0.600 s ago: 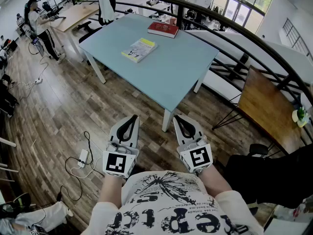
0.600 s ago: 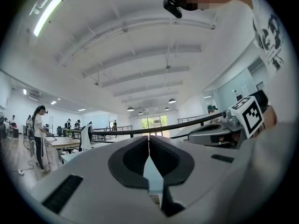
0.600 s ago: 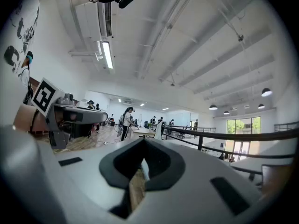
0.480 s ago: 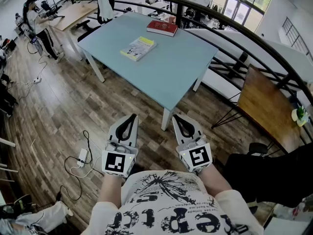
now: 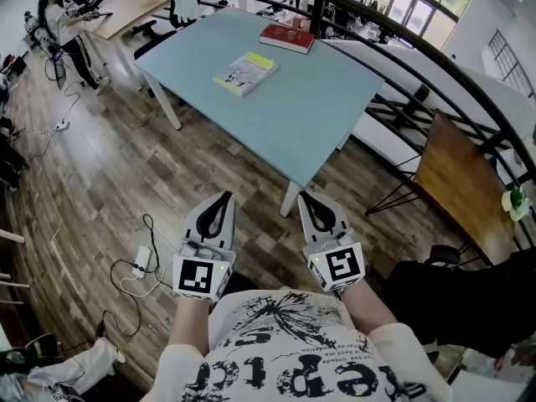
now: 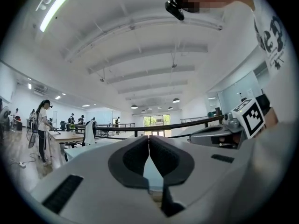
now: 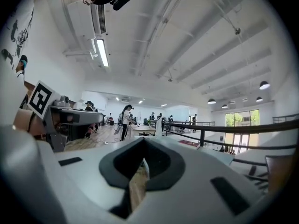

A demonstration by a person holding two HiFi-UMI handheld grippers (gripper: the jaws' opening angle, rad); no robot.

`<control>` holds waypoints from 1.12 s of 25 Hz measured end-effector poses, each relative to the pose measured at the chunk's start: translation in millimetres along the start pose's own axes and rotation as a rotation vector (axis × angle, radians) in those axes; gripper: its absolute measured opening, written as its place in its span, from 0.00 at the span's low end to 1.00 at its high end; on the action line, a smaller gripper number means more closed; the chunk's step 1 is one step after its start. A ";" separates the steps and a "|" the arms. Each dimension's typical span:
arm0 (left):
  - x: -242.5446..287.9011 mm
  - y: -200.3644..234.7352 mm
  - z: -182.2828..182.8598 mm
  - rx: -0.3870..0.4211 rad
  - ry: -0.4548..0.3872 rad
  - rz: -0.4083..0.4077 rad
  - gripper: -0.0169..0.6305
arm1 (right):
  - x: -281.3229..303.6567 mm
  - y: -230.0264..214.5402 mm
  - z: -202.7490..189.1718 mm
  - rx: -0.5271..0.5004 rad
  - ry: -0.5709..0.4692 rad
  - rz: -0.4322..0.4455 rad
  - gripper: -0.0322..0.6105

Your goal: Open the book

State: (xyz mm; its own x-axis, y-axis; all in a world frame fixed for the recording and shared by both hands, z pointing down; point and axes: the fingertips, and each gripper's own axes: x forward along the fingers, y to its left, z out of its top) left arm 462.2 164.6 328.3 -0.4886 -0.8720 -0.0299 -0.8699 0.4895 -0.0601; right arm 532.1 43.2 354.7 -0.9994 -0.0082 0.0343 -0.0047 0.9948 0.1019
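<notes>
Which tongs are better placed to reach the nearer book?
Left, marginally: the yellow-and-white paperback book lies nearer the left tongs than the right tongs. Both are shut, well short of the pale blue table.

Big black letters run across the white shirt (image 5: pixel 276 342) just behind both grippers, but the picture's lower edge cuts them and no word reads surely. The cubes on the left gripper (image 5: pixel 223 199) and right gripper (image 5: pixel 306 198) carry square markers without letters. Far ahead, print on the yellow book (image 5: pixel 244 72) and the red book (image 5: pixel 287 38) is too small to read.
</notes>
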 end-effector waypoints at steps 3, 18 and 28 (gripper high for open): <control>6.3 33.0 -8.0 -0.015 0.009 0.003 0.06 | 30.4 12.4 -3.8 -0.003 0.017 -0.003 0.07; 47.7 258.0 -26.0 -0.002 0.062 -0.096 0.06 | 237.3 88.9 2.1 0.022 0.061 -0.115 0.07; 100.7 326.4 -59.0 -0.017 0.093 -0.102 0.06 | 332.6 79.9 -14.3 0.020 0.083 -0.094 0.07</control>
State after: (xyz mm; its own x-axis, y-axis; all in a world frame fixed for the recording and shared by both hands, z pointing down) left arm 125.1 236.8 364.5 -0.4009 -0.9136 0.0685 -0.9161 0.3989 -0.0412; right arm 199.9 118.5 388.5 -0.9882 -0.1091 0.1079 -0.0997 0.9911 0.0885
